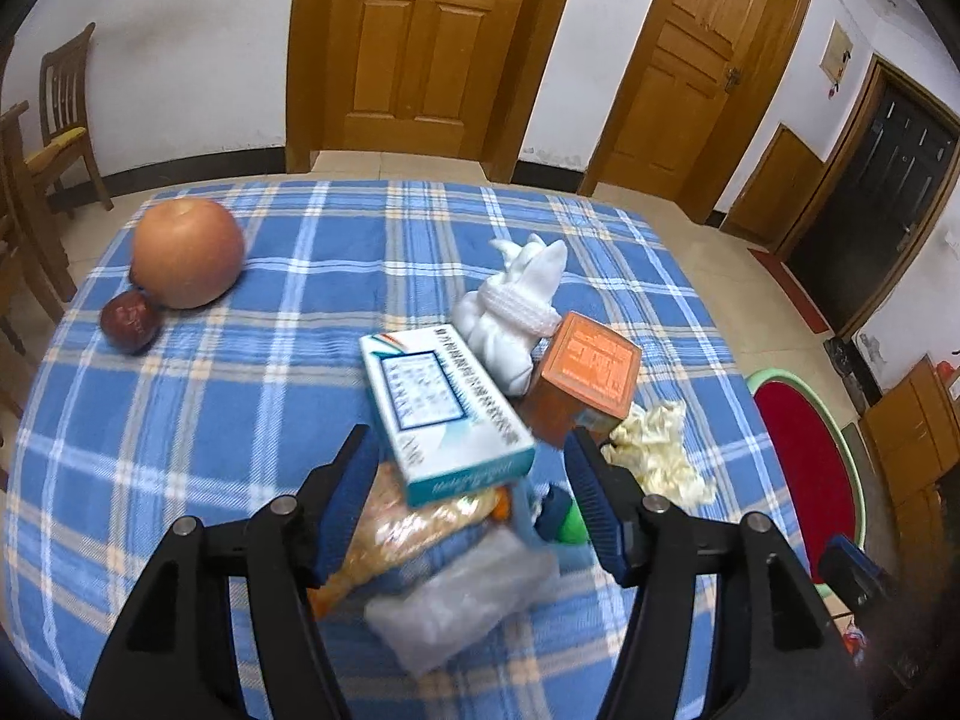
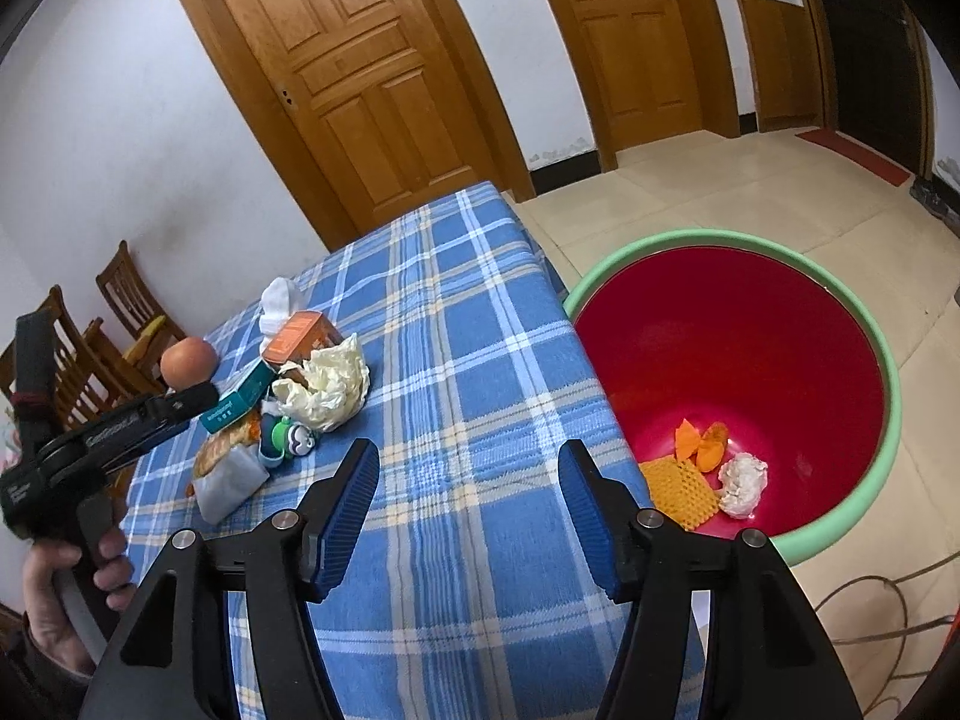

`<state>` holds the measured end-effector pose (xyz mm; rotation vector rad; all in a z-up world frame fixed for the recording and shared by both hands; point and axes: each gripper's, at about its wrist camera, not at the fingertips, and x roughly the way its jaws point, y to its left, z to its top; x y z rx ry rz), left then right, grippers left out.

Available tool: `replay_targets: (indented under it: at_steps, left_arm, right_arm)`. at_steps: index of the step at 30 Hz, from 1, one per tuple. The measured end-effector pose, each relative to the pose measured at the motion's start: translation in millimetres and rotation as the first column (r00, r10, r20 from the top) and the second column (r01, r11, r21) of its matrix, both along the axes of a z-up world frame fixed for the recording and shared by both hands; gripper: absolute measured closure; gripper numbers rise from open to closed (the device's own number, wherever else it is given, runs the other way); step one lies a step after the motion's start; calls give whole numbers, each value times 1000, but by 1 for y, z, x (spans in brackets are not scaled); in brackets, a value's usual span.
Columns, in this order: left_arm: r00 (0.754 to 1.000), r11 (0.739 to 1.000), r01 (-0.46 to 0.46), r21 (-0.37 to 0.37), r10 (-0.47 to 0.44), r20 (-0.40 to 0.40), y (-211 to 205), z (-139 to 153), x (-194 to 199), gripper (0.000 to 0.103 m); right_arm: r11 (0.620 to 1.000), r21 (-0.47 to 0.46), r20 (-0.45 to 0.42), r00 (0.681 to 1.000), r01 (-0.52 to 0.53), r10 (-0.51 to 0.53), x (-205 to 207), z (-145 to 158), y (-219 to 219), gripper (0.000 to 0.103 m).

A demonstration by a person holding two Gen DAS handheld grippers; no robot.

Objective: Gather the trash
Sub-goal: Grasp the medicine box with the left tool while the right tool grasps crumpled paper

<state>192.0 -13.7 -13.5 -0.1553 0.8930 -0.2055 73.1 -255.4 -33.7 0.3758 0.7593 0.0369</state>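
While both jaws stand apart, I hover over the desk (image 1: 180, 420).
Left hand-held gripper (image 1: 474, 480) straddles the white-teal box (image 1: 444, 408) at lower centre, not pressing; right hand-held gripper (image 2: 468, 498) is empty beside the red basin (image 2: 750, 348).

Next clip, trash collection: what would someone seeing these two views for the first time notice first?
Probably the red basin with its green rim, on the floor beside the table, with orange scraps and a white wad at its bottom. Next, the heap of litter on the blue plaid tablecloth: a teal-and-white box, an orange box and crumpled paper. A large round fruit sits apart near the far left corner.
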Motion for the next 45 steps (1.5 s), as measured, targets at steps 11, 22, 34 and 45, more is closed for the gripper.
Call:
replay_targets:
  at_steps: [11,22,34,45]
  left_arm:
    - [999,1000,-22,19,22,-23,0,-20,21,42]
    - [998,996,-51,-72,54,31,29,-6,-5,43]
    - [992,991,-77,-106,87,95,57,10,-49,43]
    - [989,991,-87,-106,98,109,66,9,-58,43]
  right_arm:
    - [998,-32,-13,998,-61,61,22,1,14,33]
    - [990,-29,-45,990,-137,136,46,-2,41,33]
    - [986,1,-83,983,-166,165,75,-13,73,33]
    - [986,-4,-83,983,-164,163,93,-23,90,44]
